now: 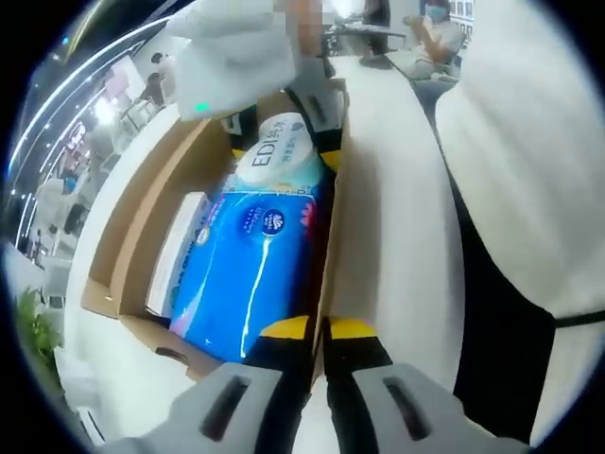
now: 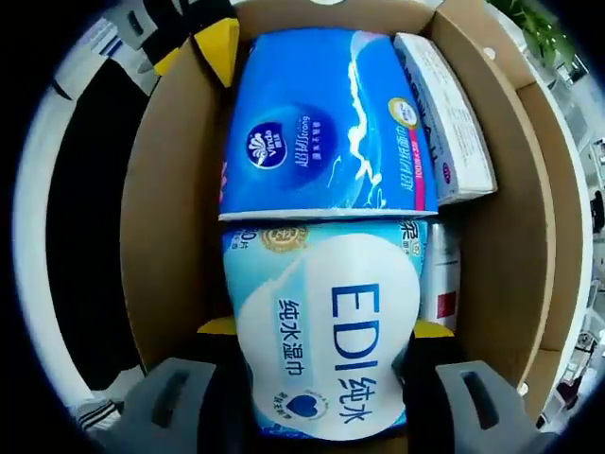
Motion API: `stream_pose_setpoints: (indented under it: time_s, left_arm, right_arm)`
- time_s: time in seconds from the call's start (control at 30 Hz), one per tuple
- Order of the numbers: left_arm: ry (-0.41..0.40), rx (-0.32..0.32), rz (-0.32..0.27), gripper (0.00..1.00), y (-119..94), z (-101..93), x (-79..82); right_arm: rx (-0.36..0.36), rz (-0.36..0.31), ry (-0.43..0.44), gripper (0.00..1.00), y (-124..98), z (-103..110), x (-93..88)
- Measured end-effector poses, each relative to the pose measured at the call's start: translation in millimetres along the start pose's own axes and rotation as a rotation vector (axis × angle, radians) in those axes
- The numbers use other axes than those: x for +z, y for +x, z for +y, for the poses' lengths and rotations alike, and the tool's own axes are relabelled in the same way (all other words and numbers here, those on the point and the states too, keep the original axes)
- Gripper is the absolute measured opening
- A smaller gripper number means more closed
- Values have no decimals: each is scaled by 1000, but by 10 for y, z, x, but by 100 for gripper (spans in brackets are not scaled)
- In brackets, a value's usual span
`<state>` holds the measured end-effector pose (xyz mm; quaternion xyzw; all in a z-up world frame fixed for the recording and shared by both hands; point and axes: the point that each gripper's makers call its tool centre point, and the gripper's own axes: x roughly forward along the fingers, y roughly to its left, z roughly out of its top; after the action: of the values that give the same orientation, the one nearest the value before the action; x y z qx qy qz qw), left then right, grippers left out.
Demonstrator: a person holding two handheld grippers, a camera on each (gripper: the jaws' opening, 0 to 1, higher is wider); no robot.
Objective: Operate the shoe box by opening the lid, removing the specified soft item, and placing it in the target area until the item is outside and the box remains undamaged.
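Yellow-tipped jaws of the left gripper rise at the bottom of the left gripper view, pinched together on the near side wall of the open shoe box, one tip inside and one outside. Beyond them the blue tissue pack lies lengthwise in the box, and past it the pale wet-wipes pack, with the right gripper reaching in from the far end. A white carton lies along the opposite wall.

Nearest in the right gripper view, the right gripper has its jaws spread on either side of the wet-wipes pack, which sits squarely between them at this end of the shoe box. Whether the tips are pressing it I cannot tell. Its long axis runs straight ahead, in line with the blue tissue pack touching its far end. The right gripper is plainly the nearer one; judging from this, the pack lifts straight up and out.
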<state>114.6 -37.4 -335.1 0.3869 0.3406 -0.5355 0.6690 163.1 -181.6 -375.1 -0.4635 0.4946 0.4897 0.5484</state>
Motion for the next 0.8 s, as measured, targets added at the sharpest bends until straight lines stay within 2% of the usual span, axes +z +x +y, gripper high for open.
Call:
stream_pose_setpoints:
  time_s: [0.13,0.23,0.4,0.6,0.67,0.8]
  left_arm:
    - [27,8,-2,4,7,-7,-4]
    - [26,12,-6,4,3,-6,-1]
    - [17,0,-9,4,1,-2,3]
    - [8,-8,-7,4,0,-6,4]
    - [71,4,-12,4,5,-21,4]
    - [42,2,-14,3,-2,-17,6]
  right_arm:
    - [21,32,-26,67,50,13,4]
    - [30,2,-33,68,68,23,6]
    - [28,21,-35,67,76,22,11]
    - [28,14,-38,66,70,22,10]
    - [24,23,-39,66,62,28,8]
    - [7,3,-63,64,4,31,14]
